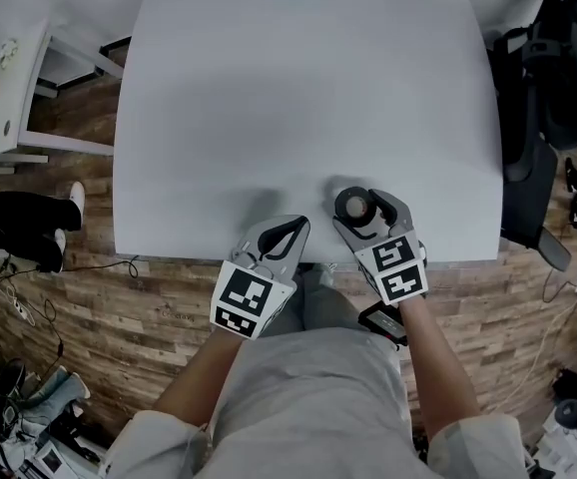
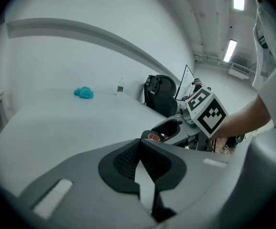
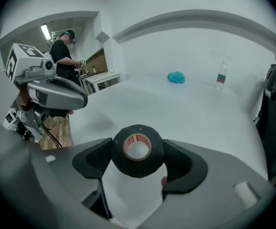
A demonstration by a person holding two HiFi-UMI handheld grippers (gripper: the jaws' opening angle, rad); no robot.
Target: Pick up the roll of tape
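One roll: black cloth roll of tape (image 3: pixel 137 150), over the near edge of the white tabletop (image 1: pixel 269 118).
Claws: right claw (image 3: pixel 138 152) pinching it across its sides; left claw (image 2: pixel 139 161) pressed together, empty.
Lift: even squeeze, straight up.

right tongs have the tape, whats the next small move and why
Probably raise the right tongs a little higher, grip unchanged: both pads press the sides of the tape, so it looks secure, but it seems close over the table.
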